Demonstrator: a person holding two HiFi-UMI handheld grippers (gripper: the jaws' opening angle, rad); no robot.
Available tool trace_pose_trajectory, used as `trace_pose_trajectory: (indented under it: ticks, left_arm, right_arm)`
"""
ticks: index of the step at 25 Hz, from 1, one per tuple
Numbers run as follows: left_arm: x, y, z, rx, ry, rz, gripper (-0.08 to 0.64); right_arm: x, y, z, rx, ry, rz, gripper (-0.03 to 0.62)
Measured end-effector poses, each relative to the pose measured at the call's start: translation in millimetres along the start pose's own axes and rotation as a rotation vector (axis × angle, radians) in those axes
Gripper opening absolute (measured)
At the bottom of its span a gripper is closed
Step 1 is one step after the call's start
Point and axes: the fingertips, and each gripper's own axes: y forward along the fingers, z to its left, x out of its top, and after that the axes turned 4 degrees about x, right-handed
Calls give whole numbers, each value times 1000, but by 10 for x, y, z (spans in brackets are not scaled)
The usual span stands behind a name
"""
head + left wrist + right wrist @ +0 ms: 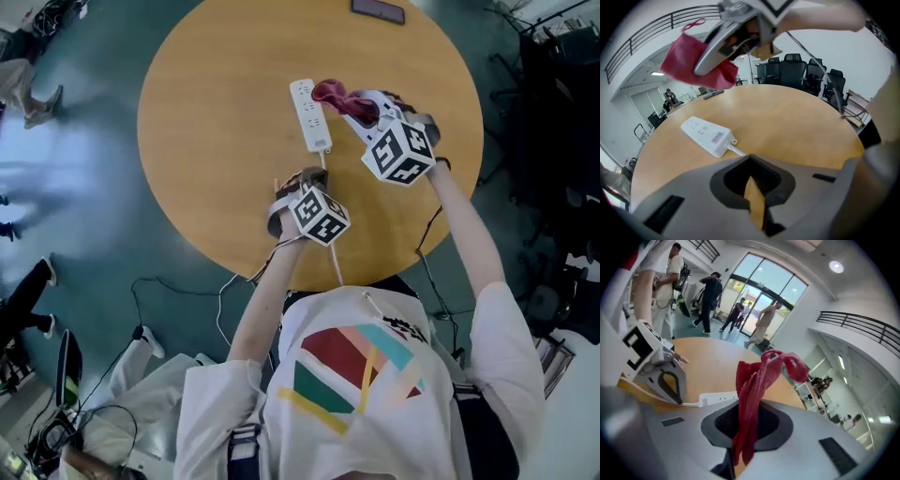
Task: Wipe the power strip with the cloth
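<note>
A white power strip (309,114) lies lengthwise on the round wooden table (216,141), and its cord runs toward me past my left gripper (302,180). That gripper rests low near the strip's cord end (729,146), jaws shut with nothing seen between them. My right gripper (362,106) is shut on a red cloth (336,96), which hangs just right of the strip's far half, slightly above it. In the right gripper view the cloth (757,385) dangles from the jaws over the strip (717,399). The left gripper view shows the cloth (691,65) high above the strip (707,132).
A dark phone (378,9) lies at the table's far edge. Black office chairs (797,70) stand beyond the table. Several people (710,296) stand near glass doors in the distance. Cables trail on the floor (159,309) at my left.
</note>
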Motion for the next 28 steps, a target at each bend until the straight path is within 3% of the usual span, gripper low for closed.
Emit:
trace_pose_trajectory:
  ticks: [5, 7, 15, 19, 28]
  left_arm:
    - [-12, -3, 92, -10, -60, 42, 41]
    - [-61, 21, 77, -14, -78, 41, 41]
    - [-88, 23, 126, -52, -129, 44, 41]
    - [-86, -6, 107, -49, -132, 52, 41]
    - [-83, -40, 133, -52, -128, 57, 41]
  right_arm:
    - [7, 958, -233, 163, -314, 204, 39]
    - [1, 1247, -242, 197, -379, 255, 40]
    - [-51, 1692, -159, 270, -454, 335, 38]
    - [-41, 1571, -42, 283, -485, 321, 40]
    - [-14, 984, 763, 451, -514, 264, 40]
